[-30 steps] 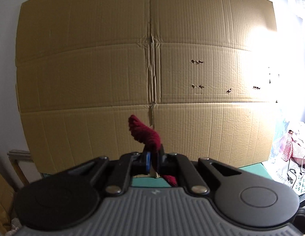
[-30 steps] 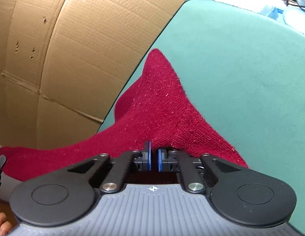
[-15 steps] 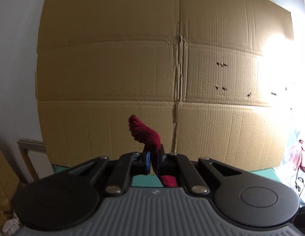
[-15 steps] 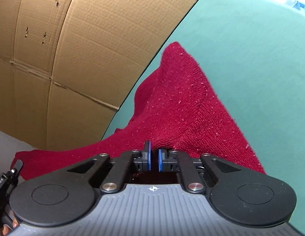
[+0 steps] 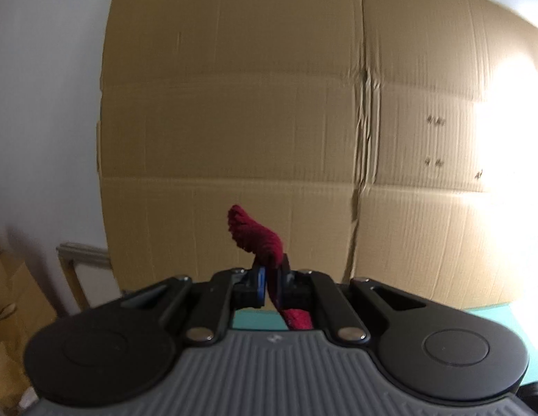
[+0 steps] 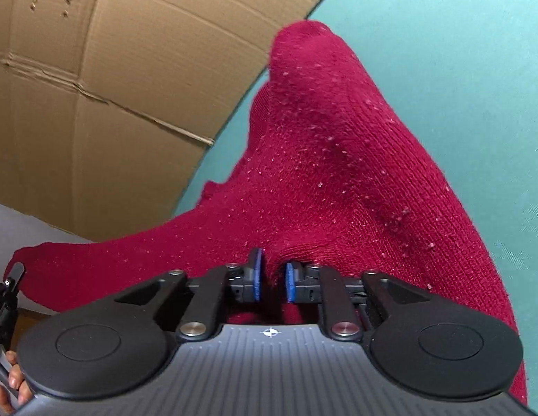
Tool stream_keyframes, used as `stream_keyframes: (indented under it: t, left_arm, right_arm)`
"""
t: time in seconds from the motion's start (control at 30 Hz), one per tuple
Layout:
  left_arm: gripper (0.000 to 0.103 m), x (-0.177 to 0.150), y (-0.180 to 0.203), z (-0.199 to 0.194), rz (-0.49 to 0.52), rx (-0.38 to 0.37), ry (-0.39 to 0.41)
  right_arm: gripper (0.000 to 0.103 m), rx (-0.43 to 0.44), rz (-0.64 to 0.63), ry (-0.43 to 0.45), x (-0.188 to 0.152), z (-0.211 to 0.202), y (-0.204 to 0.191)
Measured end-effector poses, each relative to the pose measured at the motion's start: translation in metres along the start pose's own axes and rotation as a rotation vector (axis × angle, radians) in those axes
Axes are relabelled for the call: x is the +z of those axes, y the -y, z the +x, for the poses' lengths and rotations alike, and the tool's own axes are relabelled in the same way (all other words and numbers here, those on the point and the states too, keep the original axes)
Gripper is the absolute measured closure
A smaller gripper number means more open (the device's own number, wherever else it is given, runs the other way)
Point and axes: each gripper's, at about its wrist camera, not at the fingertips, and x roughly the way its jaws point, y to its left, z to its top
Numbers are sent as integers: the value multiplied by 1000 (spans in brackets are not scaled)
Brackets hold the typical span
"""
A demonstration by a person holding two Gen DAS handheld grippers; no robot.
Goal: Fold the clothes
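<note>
A dark red knitted garment [image 6: 331, 173] hangs stretched over the green tabletop [image 6: 459, 52], held up at two places. My right gripper [image 6: 271, 282] is shut on a fold of its edge, the blue pads [image 6: 256, 277] pinching the knit. At the far left of the right wrist view the garment runs to the other gripper [image 6: 10, 284]. In the left wrist view my left gripper [image 5: 270, 282] is shut on a corner of the red garment [image 5: 258, 239], which sticks up past the fingertips and also hangs below them.
A large flat cardboard sheet [image 5: 286, 121] stands upright behind the table, also the cardboard sheet [image 6: 95, 69] in the right wrist view. A white frame [image 5: 78, 263] and brown boxes [image 5: 12, 298] sit low on the left. A person's fingers [image 6: 8, 384] show at bottom left.
Both grippers have kept their hold and lifted the garment. The left gripper has swung left, so the cardboard slid right in its view. The garment now fills more of the right wrist view.
</note>
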Motion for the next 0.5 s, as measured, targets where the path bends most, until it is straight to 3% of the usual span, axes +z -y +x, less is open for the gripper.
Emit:
stream_keyframes:
  t: [0.03,0.1,0.27,0.37,0.43,0.5]
  left_arm:
    - [102,-2,-2,3,2,3,-8]
    - [102,-5,-3,2,-2,-3,-15]
    - [102,-13,-4,-1,-13,-19,-32]
    - [102,-16,-3,-1,-14,-29,-36]
    - [102,-16,-1,-2,-5,-27,-32]
    - [102,-16,0,-3,4,-25,-28]
  right_arm:
    - [70,17,2,-18,0,-2,1]
    - [62,69,3,-30,0,-14,0]
    - [60,161,-62,21,-6,-70,-1]
    - [62,35,-156,118,-11,-100,1]
    - [74,-41,-197,157,-10,-108,2]
    - [80,-92,-230,186,-9,-115,3]
